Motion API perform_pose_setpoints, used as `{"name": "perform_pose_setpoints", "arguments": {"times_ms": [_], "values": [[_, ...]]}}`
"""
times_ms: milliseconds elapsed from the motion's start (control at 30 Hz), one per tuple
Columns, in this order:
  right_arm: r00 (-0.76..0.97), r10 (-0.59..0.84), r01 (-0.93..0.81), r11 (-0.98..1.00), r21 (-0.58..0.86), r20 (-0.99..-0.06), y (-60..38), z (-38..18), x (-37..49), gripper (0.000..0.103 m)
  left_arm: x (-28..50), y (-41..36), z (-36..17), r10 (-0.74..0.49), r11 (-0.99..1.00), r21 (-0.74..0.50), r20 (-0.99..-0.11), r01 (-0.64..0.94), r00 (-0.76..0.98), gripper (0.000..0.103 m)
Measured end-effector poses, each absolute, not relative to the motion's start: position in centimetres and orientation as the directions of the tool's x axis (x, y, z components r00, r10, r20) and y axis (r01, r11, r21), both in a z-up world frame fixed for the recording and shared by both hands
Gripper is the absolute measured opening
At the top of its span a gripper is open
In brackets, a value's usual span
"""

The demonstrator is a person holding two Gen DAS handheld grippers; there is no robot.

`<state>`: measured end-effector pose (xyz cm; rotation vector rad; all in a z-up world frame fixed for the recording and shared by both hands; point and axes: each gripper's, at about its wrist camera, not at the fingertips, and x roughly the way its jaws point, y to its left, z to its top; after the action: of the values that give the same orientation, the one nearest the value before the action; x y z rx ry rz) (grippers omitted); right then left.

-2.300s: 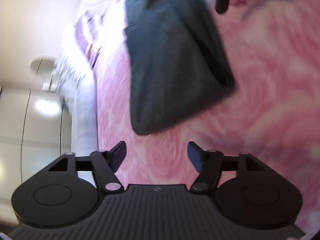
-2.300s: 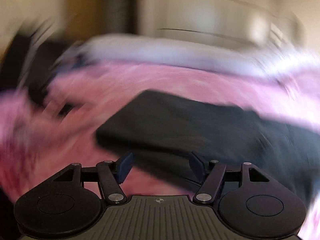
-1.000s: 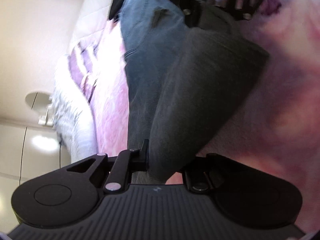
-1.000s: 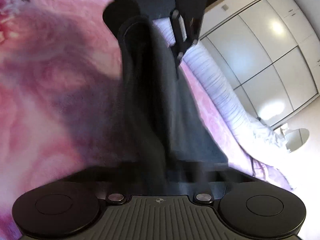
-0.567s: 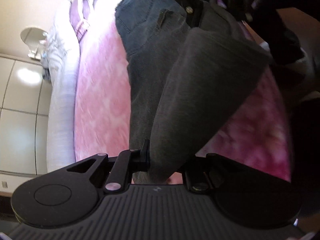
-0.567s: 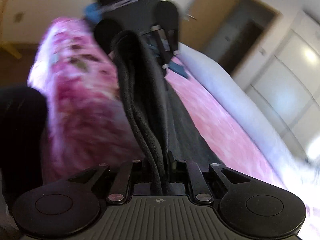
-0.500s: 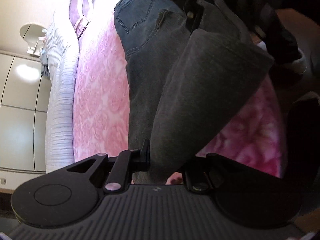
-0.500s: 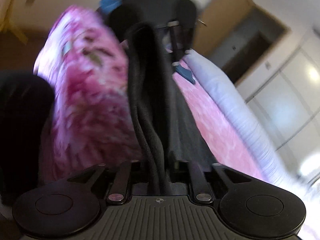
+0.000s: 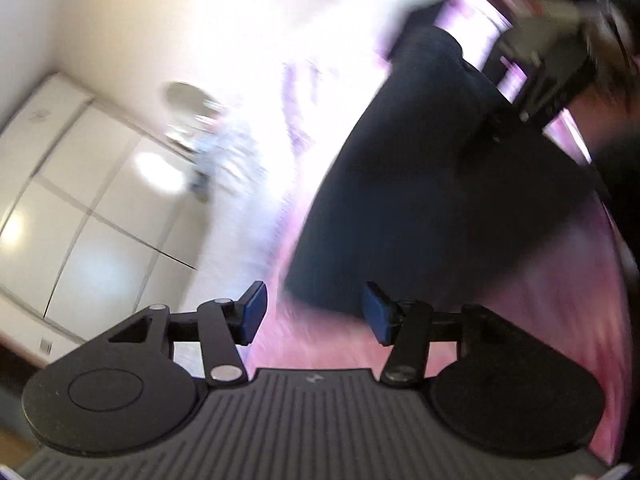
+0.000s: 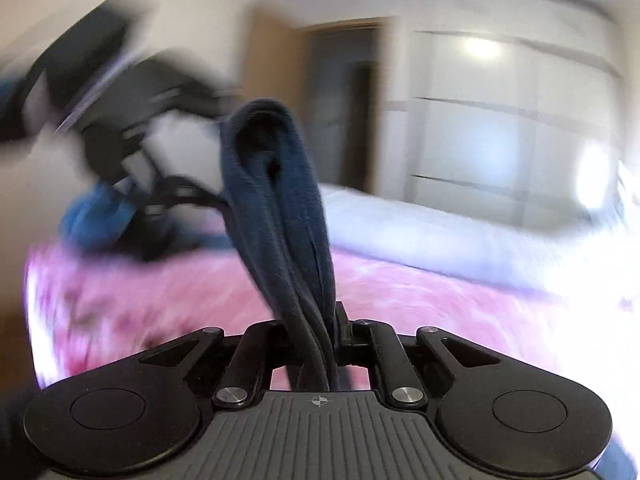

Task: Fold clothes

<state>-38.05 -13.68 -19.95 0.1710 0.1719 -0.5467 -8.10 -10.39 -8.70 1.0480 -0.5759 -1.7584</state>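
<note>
Dark folded jeans (image 9: 424,200) hang over the pink floral bedspread (image 9: 540,300), blurred by motion. My left gripper (image 9: 314,312) is open and empty, its blue-padded fingers (image 9: 252,312) just below the jeans' lower edge. My right gripper (image 10: 316,336) is shut on a thick fold of the jeans (image 10: 280,208), which stands up out of the jaws. In the left wrist view the right gripper (image 9: 548,80) shows blurred at the top right, at the jeans' far end. The left gripper (image 10: 120,120) shows blurred at the left of the right wrist view.
The bed has a pink bedspread (image 10: 400,300) and a white striped sheet (image 10: 420,232) along its far side. White wardrobe doors (image 10: 500,120) and a dark doorway (image 10: 348,108) stand behind. Something blue (image 10: 96,216) lies at the bed's left end.
My left gripper has let go of the jeans and opened, and has drawn back from them. My right gripper still grips the fold. Both views have swung sharply.
</note>
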Motion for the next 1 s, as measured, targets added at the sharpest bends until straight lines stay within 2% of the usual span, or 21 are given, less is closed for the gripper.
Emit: {"name": "perform_pose_setpoints", "arguments": {"times_ms": [100,167,233,267,367,500,567,600,667,733,900,1000], "values": [[0.781,-0.593,0.612,0.666,0.427,-0.194,-20.5,-23.4,-45.0,0.010,-9.6,-12.9,-9.6,-0.893,-0.441,0.713,-0.413,0.545,-0.181,0.050],[0.716,-0.640,0.662,0.492,0.566,-0.280,-23.8,-27.1,-47.8,0.013,-10.9,-14.7,-11.9,-0.861,-0.495,0.683,-0.468,0.538,-0.198,0.050],[0.643,-0.655,0.698,0.289,0.655,-0.396,-26.3,-30.7,-50.2,0.022,-12.5,-16.5,-14.7,-0.821,-0.553,0.644,-0.529,0.528,-0.215,0.050],[0.636,-0.650,0.686,0.228,0.691,-0.416,-26.8,-32.0,-51.0,0.022,-13.3,-17.5,-16.2,-0.799,-0.581,0.624,-0.558,0.523,-0.223,0.050],[0.667,-0.656,0.608,0.207,0.766,-0.352,-26.5,-33.3,-52.1,0.023,-15.5,-21.2,-19.7,-0.739,-0.648,0.559,-0.625,0.517,-0.251,0.050],[0.665,-0.696,0.445,0.077,0.892,-0.272,-26.9,-35.1,-54.1,0.024,-18.1,-24.8,-22.9,-0.675,-0.704,0.486,-0.685,0.517,-0.275,0.049],[0.656,-0.709,0.412,0.048,0.910,-0.260,-27.8,-34.6,-55.9,0.023,-18.8,-26.2,-24.4,-0.645,-0.721,0.451,-0.713,0.526,-0.274,0.048],[0.651,-0.712,0.409,0.039,0.912,-0.261,-28.4,-34.1,-57.0,0.017,-19.4,-27.1,-25.3,-0.634,-0.726,0.436,-0.724,0.532,-0.271,0.048],[0.641,-0.718,0.466,0.085,0.880,-0.271,-29.3,-32.0,-57.3,0.011,-19.7,-27.8,-26.2,-0.621,-0.727,0.413,-0.736,0.548,-0.268,0.047],[0.646,-0.725,0.494,0.158,0.855,-0.239,-29.9,-29.8,-57.7,0.010,-19.4,-28.3,-26.5,-0.617,-0.721,0.391,-0.738,0.572,-0.274,0.046],[0.628,-0.708,0.526,0.080,0.847,-0.323,-31.8,-33.0,-57.9,0.009,-18.6,-28.9,-26.5,-0.595,-0.720,0.338,-0.750,0.605,-0.289,0.046],[0.640,-0.706,0.499,0.082,0.863,-0.303,-31.2,-32.8,-58.3,0.011,-18.2,-28.6,-26.0,-0.589,-0.726,0.337,-0.755,0.599,-0.289,0.047]]}}
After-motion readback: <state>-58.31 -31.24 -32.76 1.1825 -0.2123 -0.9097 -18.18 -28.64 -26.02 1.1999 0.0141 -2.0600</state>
